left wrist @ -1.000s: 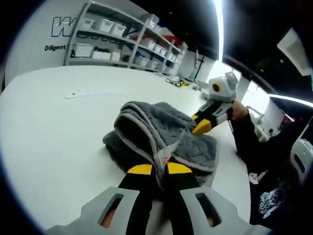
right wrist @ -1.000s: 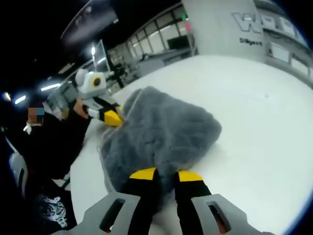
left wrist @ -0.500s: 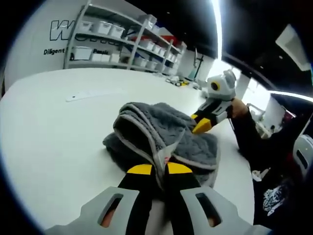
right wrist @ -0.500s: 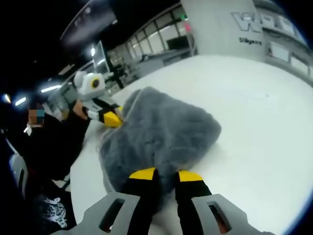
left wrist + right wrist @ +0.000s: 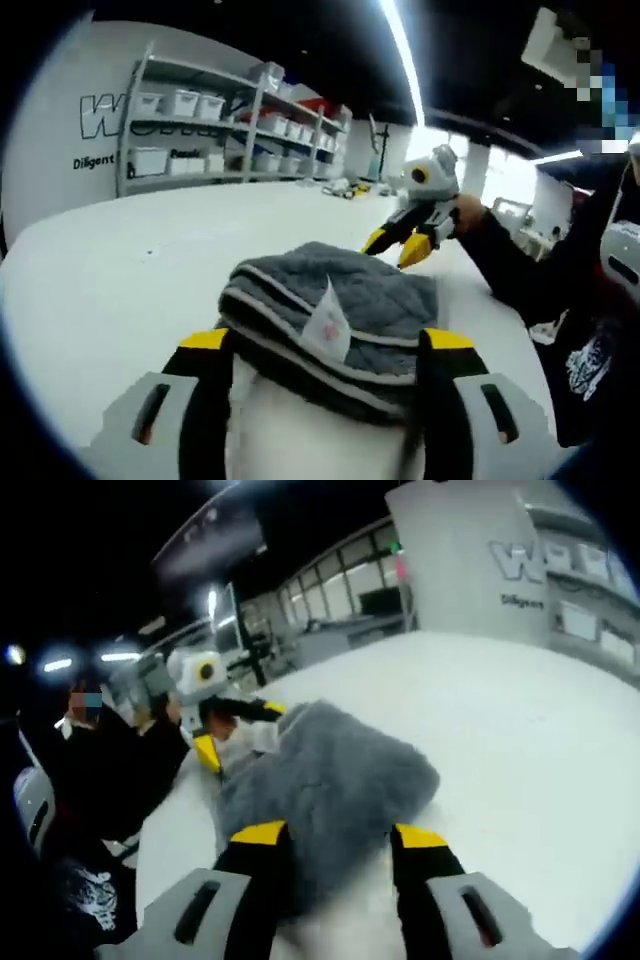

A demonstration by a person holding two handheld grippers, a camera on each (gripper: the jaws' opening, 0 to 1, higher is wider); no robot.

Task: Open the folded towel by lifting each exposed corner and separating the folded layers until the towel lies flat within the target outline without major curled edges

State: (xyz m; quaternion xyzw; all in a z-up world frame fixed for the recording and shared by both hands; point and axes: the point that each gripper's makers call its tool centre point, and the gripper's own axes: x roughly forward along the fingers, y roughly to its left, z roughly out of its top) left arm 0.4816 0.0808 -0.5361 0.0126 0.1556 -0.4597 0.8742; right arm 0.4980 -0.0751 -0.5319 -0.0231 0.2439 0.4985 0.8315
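- Between the spread fingers of the left gripper (image 5: 325, 345) lies the grey towel (image 5: 335, 305), still bunched in layers, unheld; its white label (image 5: 328, 322) marks an exposed edge worth pinching.
- Across the pile, the right gripper (image 5: 338, 840) is also spread, astride the far side.
- Beyond, bare white table (image 5: 120, 270) offers room; draw corners apart, low and slowly.

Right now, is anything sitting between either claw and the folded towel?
Nothing visible does. In the left gripper view the left claw is open around the near edge of the gray towel; in the right gripper view the right claw is open at the towel's other side. The white table around it looks bare.
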